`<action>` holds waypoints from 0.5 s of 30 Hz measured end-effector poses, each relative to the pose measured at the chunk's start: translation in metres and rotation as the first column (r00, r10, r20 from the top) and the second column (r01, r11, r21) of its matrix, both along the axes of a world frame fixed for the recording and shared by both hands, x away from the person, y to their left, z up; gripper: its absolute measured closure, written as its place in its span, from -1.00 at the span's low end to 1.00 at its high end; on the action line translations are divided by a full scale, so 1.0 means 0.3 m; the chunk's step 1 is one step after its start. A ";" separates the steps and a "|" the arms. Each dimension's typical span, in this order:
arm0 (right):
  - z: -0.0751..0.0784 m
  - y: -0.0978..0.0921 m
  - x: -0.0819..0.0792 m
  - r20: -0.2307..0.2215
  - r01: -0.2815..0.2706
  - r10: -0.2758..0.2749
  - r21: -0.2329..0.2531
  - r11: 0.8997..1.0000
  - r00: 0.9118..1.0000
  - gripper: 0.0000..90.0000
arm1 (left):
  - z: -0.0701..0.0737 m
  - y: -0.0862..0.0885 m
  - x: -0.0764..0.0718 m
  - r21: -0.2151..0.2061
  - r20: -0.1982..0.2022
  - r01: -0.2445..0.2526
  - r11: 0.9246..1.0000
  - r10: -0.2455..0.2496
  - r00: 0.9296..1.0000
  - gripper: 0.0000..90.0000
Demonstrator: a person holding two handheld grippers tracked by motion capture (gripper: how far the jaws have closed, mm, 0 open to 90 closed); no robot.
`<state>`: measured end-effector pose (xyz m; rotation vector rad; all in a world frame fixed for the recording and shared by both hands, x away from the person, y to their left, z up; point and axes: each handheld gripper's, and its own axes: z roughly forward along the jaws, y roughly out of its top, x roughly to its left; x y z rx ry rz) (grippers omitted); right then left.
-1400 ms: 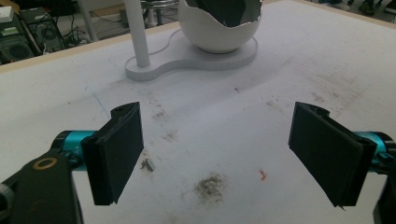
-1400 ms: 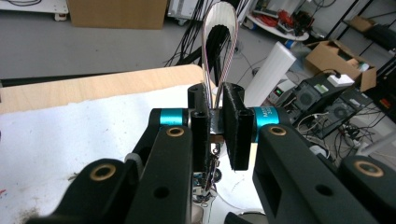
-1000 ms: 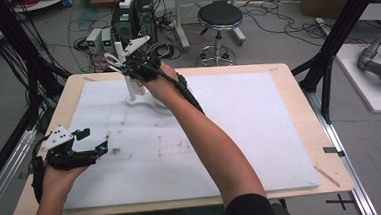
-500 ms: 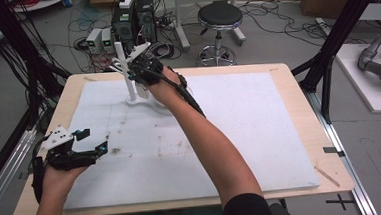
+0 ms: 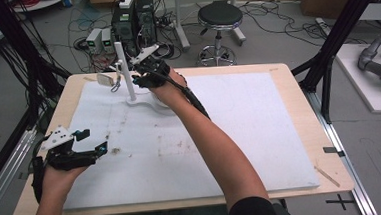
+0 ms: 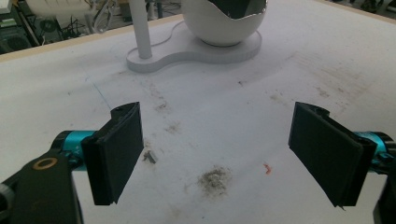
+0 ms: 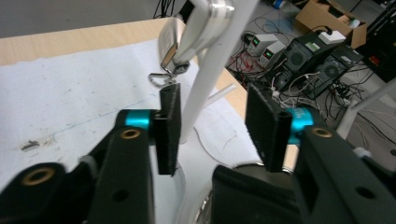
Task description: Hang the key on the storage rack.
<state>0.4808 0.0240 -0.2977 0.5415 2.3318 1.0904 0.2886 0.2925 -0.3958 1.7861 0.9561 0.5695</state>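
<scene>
You're working under even, bright overhead light with soft shadows on the tabletop (image 5: 260,133). Your right gripper view blurs close up; the high view is grainy.

Left gripper (image 6: 217,154): black frame, flat ribbed black pads (image 6: 122,149), cyan collars, brass-ringed screw holes. Right gripper (image 7: 212,133): same build. Grey triangular plate on each, black cable along bare right forearm.
</scene>
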 end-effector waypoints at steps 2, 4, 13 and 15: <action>0.007 -0.023 -0.006 -0.003 0.002 -0.002 0.010 1.000 1.000 0.15 | 0.000 -0.002 0.001 -0.002 0.001 0.002 1.000 -0.002 1.000 -0.60; 0.013 -0.050 -0.015 0.000 0.004 -0.004 0.019 1.000 1.000 0.07 | -0.001 -0.003 0.001 0.001 0.001 0.002 1.000 -0.002 1.000 -0.60; 0.023 -0.194 -0.056 0.014 0.033 -0.034 0.070 0.997 0.999 -0.12 | 0.001 -0.012 0.015 -0.001 0.003 0.010 1.000 -0.010 1.000 -0.60; 0.021 -0.236 -0.068 0.008 0.049 -0.050 0.081 0.995 0.999 -0.17 | 0.002 -0.017 0.022 -0.001 0.004 0.016 1.000 -0.016 1.000 -0.60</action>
